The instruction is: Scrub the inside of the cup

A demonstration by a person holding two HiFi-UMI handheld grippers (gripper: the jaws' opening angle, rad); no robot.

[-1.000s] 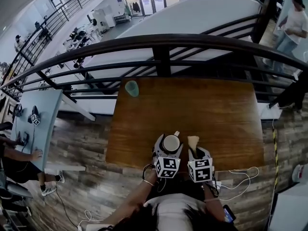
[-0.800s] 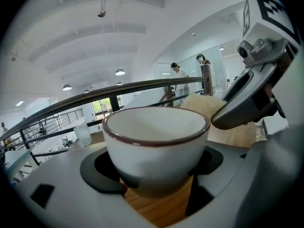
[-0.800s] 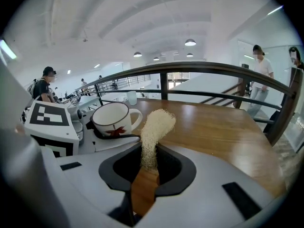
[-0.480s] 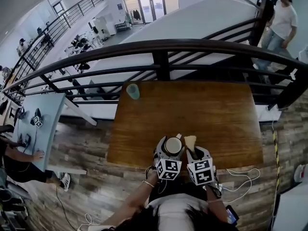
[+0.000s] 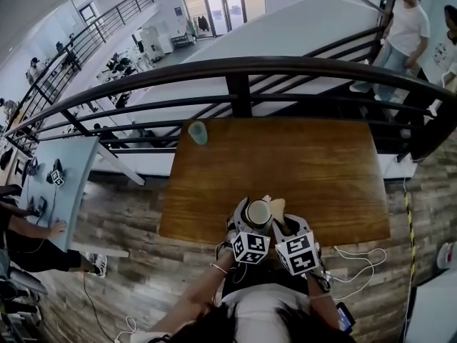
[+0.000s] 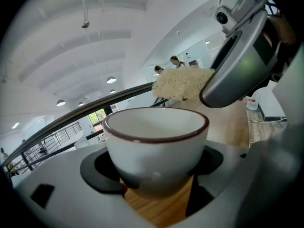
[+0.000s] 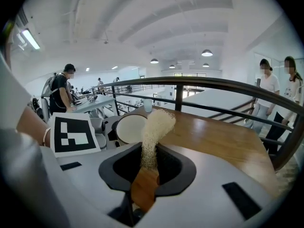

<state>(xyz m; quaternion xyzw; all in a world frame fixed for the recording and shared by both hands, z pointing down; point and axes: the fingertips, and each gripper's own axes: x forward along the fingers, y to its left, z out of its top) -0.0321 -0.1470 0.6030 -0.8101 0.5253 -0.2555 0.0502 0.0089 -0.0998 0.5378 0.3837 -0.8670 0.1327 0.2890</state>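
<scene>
A white cup (image 6: 154, 144) with a dark brown rim sits between the jaws of my left gripper (image 6: 156, 175), which is shut on it and holds it above the wooden table (image 5: 307, 170). The cup (image 5: 258, 213) is tilted, its mouth turned toward the right. My right gripper (image 7: 142, 175) is shut on a brush with a wooden handle (image 7: 144, 188) and a pale fibrous scrubbing head (image 7: 154, 129). The brush head (image 5: 277, 208) hangs just right of the cup's rim, outside the cup (image 7: 130, 128). In the left gripper view the scrubbing head (image 6: 181, 83) shows just behind the rim.
A pale green cup (image 5: 198, 132) stands at the table's far left corner. A dark metal railing (image 5: 243, 77) runs along the far edge. Cables (image 5: 357, 257) lie on the floor at the right. People stand beyond the railing at the upper right.
Both grippers have risen a little and drawn closer together. The cup has tilted toward the brush, and the brush head has come up beside its rim.
</scene>
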